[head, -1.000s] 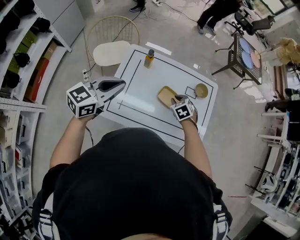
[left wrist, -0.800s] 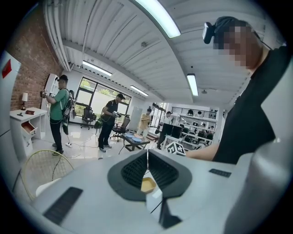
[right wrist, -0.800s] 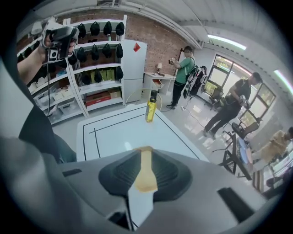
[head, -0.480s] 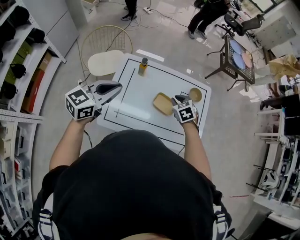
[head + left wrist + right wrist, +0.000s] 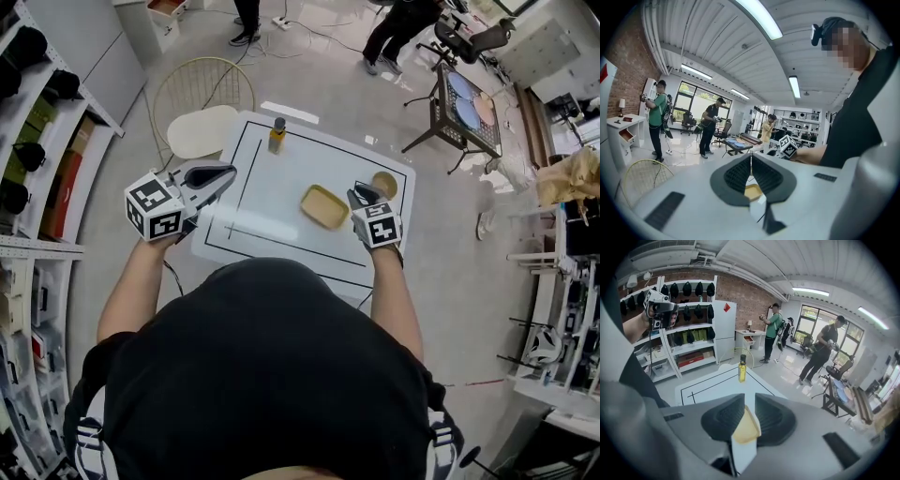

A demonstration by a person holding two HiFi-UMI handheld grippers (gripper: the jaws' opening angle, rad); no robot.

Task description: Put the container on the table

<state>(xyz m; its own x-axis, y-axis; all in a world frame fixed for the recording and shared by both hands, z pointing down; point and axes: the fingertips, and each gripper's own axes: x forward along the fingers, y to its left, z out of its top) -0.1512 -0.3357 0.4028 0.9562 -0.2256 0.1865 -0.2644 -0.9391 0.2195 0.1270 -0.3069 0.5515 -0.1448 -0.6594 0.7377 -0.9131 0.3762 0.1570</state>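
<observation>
Over the right part of the white surface [image 5: 272,202], the right gripper [image 5: 356,199] has its jaws pinched on one rim of the yellow container [image 5: 324,206]. With so small an edge hold, the container could pivot or slip and land askew. The left gripper [image 5: 228,174] hovers aside, jaws pressed together on nothing.

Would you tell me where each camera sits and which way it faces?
Head view: on the person's head, facing steeply down on the white table, the yellow square container, both forearms, the left gripper and the right gripper.
Left gripper view: on the left gripper, facing across the table toward the right gripper and the person's torso; jaws together.
Right gripper view: on the right gripper, facing the dark-capped yellow bottle; jaws on the container's rim.
Shared: all three show the container; each gripper view shows the other gripper.
</observation>
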